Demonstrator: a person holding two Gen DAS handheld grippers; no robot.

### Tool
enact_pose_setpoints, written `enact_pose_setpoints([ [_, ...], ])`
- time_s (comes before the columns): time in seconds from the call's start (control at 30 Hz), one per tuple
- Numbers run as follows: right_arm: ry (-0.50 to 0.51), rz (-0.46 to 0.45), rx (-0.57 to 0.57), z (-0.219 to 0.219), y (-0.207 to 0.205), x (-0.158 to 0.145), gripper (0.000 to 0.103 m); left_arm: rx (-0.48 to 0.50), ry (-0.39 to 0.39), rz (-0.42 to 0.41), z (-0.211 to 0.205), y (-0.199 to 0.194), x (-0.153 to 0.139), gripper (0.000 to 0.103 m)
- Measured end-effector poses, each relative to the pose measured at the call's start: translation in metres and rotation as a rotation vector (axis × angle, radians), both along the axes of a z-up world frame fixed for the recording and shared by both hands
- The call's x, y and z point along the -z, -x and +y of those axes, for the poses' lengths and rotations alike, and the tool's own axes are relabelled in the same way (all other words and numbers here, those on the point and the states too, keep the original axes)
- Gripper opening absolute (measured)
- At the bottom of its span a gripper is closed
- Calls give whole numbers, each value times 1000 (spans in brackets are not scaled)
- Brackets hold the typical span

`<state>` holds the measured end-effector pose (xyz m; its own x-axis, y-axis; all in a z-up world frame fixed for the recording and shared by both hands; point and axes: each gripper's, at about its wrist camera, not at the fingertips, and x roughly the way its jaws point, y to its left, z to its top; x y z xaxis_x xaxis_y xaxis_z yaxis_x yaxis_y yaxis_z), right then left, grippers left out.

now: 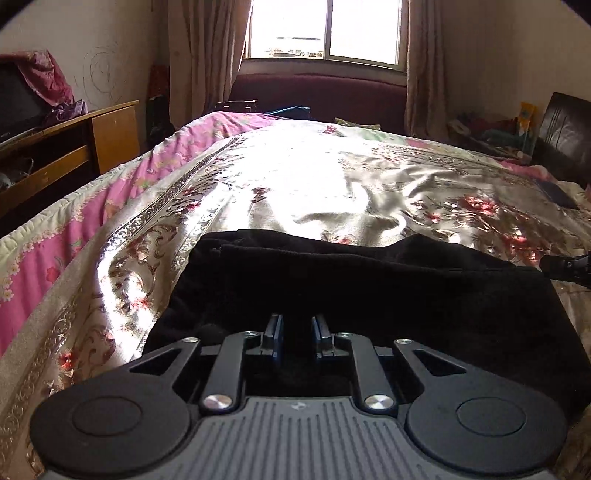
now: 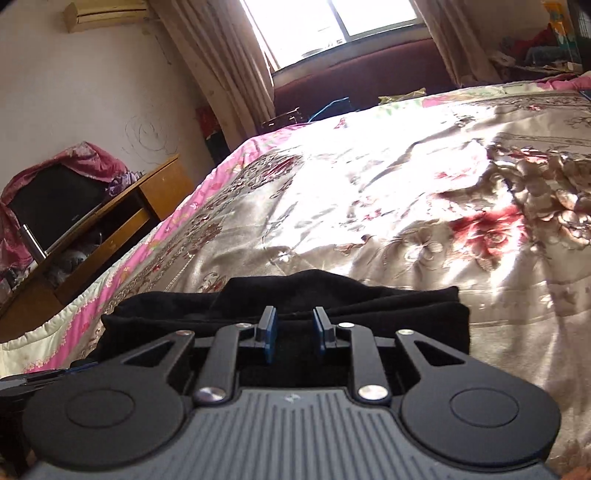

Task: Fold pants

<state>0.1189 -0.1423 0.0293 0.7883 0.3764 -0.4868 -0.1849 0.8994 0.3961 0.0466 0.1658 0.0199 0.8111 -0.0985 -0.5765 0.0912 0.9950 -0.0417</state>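
Black pants (image 1: 369, 288) lie on the bed (image 1: 295, 177), near its front edge, on the shiny floral cover. They're folded into a flat, layered stack; long axis runs left-right across both views, parallel to the near bed edge. In right wrist view the layered end (image 2: 458, 314) faces right; can't tell waist from hems.

Left gripper (image 1: 296, 334) hovers low over the left part of the pants, fingers apart w/ a narrow gap, nothing between them, only dark cloth underneath. Right gripper (image 2: 294, 332) sits above the right part, fingers likewise spread, gap clear, pointing toward the window (image 2: 332, 22). Can't tell if either tip touches the fabric.

Right gripper's side also shows at the right edge of left view, just beside the pants' far right corner. Wooden TV stand (image 1: 74, 147) left of bed, curtains (image 1: 207, 55) at the window.
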Motion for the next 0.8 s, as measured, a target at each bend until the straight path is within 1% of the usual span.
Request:
enact_pose_setpoints([
  [0.03,-7,3,42,-14,6,0,25,28,-10,-10,-13,-2,-3,31],
  [0.1,-14,40,107,-39,12,9,25,101,-14,-20,-39,-9,-6,32],
  [0.13,-26,62,121,-47,14,15,25,142,-16,-17,-52,-14,-5,37],
  [0.2,-38,112,113,-54,10,31,27,202,-46,9,-76,-26,5,38],
  [0.23,-35,115,106,-54,7,37,29,217,-59,32,-85,-33,12,38],
  [0.3,-45,122,95,-53,1,46,32,224,-82,73,-95,-42,20,38],
  [0.37,-60,117,83,-62,2,45,32,234,-84,56,-99,-41,15,38],
  [0.4,-77,104,95,-70,6,43,35,248,-91,45,-102,-40,13,38],
  [0.43,-99,103,107,-80,11,44,37,262,-110,44,-106,-39,13,39],
  [0.47,-123,109,108,-85,11,45,37,272,-130,54,-111,-40,16,40],
  [0.57,-274,163,77,-93,8,56,38,277,-175,88,-120,-44,28,42],
  [0.6,-295,166,59,-91,5,58,40,271,-166,86,-120,-44,27,41],
  [0.63,-276,164,51,-87,1,58,43,277,-134,73,-120,-43,22,41],
  [0.67,-245,161,45,-84,-3,57,43,292,-115,59,-121,-39,17,42],
  [0.7,-226,161,33,-82,-9,58,43,306,-116,41,-124,-35,12,42],
  [0.73,-236,168,19,-82,-17,60,44,321,-125,25,-128,-31,10,43],
  [0.8,-300,179,21,-86,-30,64,45,360,-124,24,-137,-26,11,45],
])
